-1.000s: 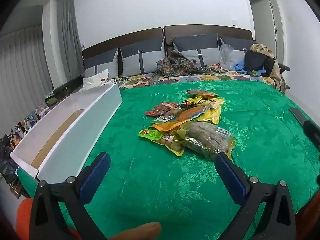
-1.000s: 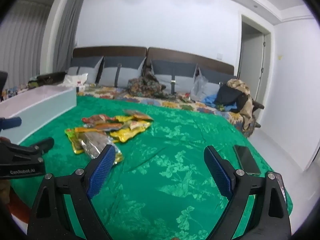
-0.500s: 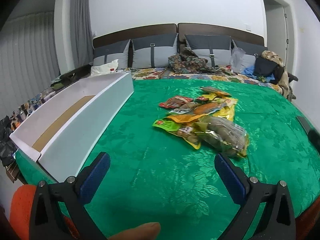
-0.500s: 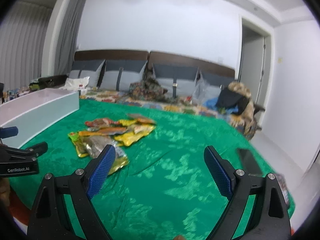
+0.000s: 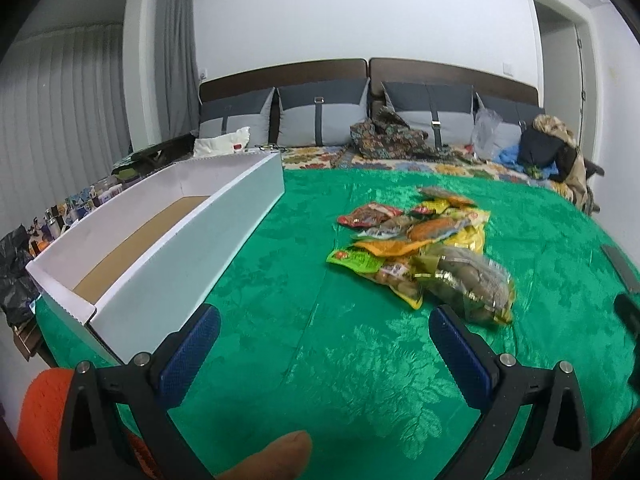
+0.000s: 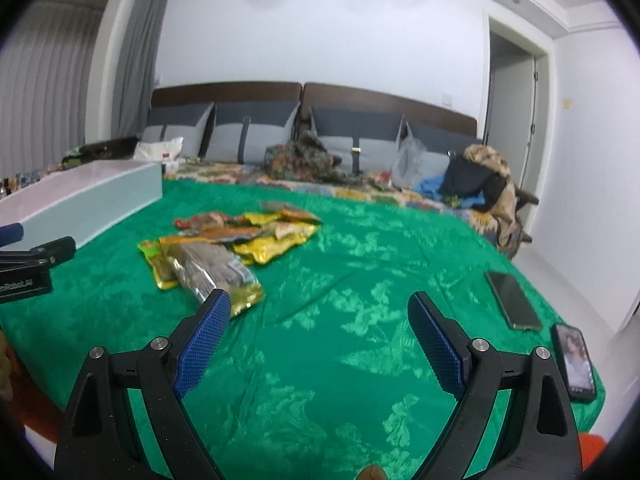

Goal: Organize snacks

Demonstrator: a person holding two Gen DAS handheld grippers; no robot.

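Nothing has been sorted yet, as far as the pictures show: the long white box (image 5: 168, 236) at the left of the left wrist view shows only its bare brown floor, and every packet lies outside it. The pile of snacks (image 5: 424, 248) sits right of centre in that view, on the green bedspread (image 5: 320, 360), well apart from the box. In the right wrist view the pile (image 6: 232, 248) is left of centre. The packets overlap loosely: red, orange, yellow and green wrappers, with a clear shiny bag (image 5: 468, 280) of brownish pieces nearest the camera. All look thin, crinkly and slippery. The left tongs (image 5: 324, 344) are spread wide and hold nothing; the right tongs (image 6: 320, 336) likewise gape empty. Two phones (image 6: 512, 300) lie at the right edge of the bed.
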